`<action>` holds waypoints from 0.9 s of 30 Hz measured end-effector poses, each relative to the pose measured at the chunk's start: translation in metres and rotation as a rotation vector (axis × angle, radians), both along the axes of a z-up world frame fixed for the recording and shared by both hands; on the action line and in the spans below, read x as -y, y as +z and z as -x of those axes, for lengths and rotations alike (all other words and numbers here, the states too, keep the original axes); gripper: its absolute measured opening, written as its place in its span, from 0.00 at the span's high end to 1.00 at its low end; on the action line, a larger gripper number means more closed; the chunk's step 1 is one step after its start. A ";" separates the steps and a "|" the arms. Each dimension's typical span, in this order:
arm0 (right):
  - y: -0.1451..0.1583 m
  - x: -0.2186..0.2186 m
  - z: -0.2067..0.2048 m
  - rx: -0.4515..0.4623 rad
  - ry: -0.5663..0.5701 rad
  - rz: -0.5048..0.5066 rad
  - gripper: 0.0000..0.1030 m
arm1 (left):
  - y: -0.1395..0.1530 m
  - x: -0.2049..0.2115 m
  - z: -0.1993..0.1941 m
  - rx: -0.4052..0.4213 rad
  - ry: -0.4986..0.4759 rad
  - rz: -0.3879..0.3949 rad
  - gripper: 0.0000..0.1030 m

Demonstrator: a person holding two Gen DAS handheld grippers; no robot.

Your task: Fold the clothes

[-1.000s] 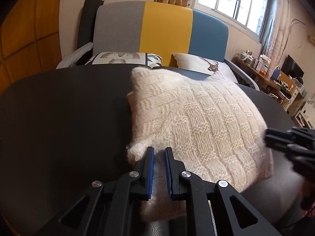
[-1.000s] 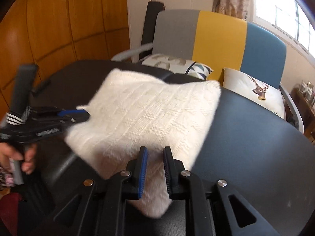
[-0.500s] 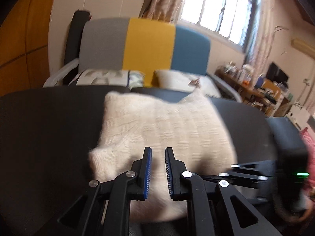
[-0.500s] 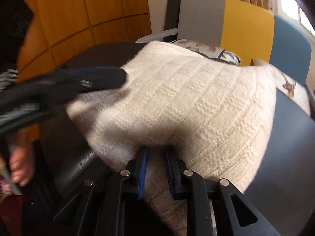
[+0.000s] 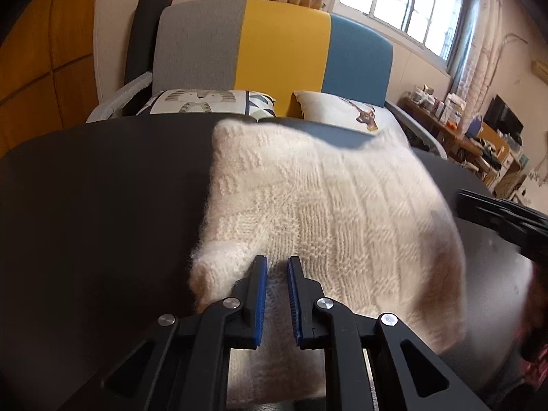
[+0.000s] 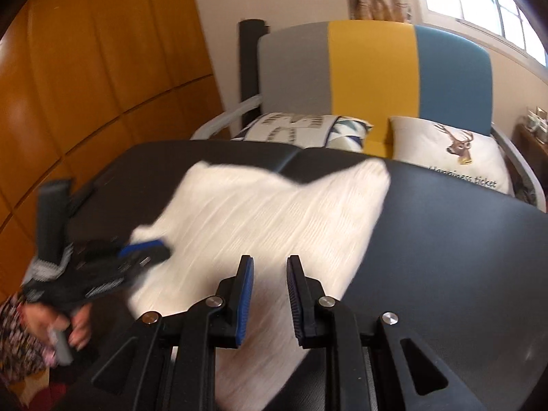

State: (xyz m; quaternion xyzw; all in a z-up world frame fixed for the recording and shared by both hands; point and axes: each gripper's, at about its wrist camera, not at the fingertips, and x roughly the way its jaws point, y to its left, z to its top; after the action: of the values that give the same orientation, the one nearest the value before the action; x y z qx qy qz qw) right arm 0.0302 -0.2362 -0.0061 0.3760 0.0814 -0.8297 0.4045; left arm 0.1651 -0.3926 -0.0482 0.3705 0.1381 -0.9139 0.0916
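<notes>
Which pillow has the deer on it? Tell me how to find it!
Look past the dark table to the sofa with the grey, yellow and blue back. Two pillows lie on its seat; the deer pillow is the one under the blue part. It is plain white with a brown antlered deer head, while the other pillow has stripes and triangles.

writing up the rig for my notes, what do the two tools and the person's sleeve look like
Both tools are matte black plastic with angular, cut-out finger arms, silver screw heads at the joints and ribbed blue pads lining the inner faces: left tool, right tool. In the right view the left tool shows a black upright handle with grey-white stripes. The sleeve behind it is a dark, small floral print.
</notes>
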 end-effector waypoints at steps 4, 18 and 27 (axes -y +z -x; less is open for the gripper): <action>0.005 0.022 0.031 0.011 -0.017 -0.020 0.81 | 0.032 -0.007 0.022 -0.041 -0.023 0.049 0.85; -0.031 0.063 0.051 0.023 -0.025 -0.123 0.81 | -0.010 0.032 0.117 0.196 -0.007 0.164 0.84; -0.022 0.034 0.059 0.119 -0.067 0.000 0.79 | -0.006 0.029 0.099 0.137 -0.043 0.225 0.84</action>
State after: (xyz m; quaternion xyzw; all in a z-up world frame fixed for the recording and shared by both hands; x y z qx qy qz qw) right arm -0.0288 -0.2706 -0.0284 0.4271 0.0446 -0.8191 0.3804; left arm 0.0662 -0.4217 -0.0538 0.4224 0.0201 -0.8979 0.1225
